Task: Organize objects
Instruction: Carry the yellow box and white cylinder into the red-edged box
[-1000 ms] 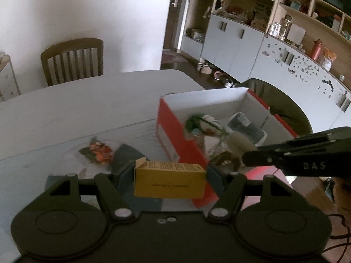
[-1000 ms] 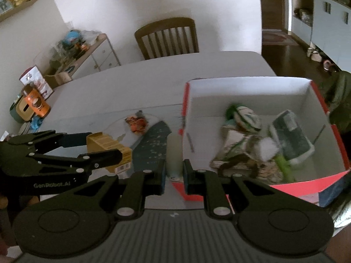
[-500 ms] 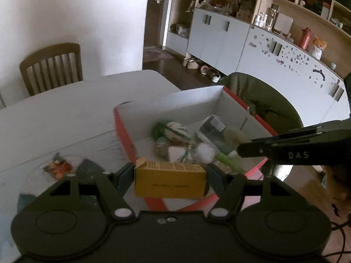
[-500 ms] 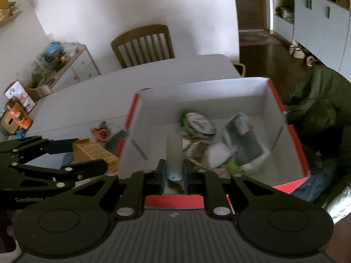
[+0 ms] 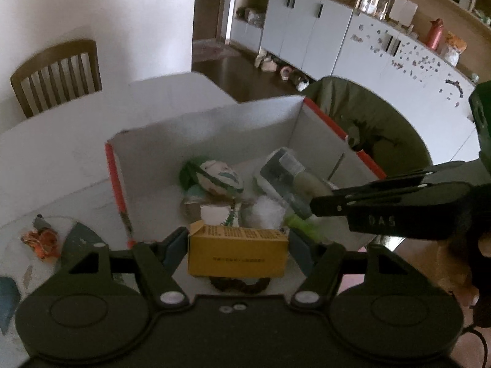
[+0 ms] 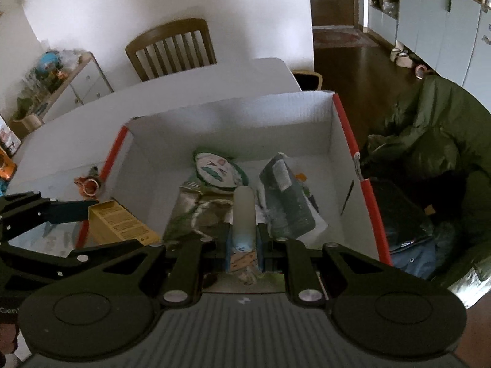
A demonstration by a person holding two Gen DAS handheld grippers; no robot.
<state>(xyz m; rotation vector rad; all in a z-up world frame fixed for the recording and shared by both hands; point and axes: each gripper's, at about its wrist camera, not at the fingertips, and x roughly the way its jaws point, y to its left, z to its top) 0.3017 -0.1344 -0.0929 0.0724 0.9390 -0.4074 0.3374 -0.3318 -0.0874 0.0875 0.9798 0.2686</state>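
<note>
White tabletop carries everything, with a wooden chair at its far edge. On the table's right end, near the edge, stands the red-and-white cardboard box, open at the top. Inside it lie a round green-and-white packet toward the far wall, a dark plastic pouch to its right, and other wrappers too jumbled to tell apart. The left gripper is clamped across a yellow carton, held lengthwise above the box's near left corner. The right gripper is pinched narrow on a pale tube, which points out over the middle of the box. An orange wrapper lies on the tabletop just left of the box.
</note>
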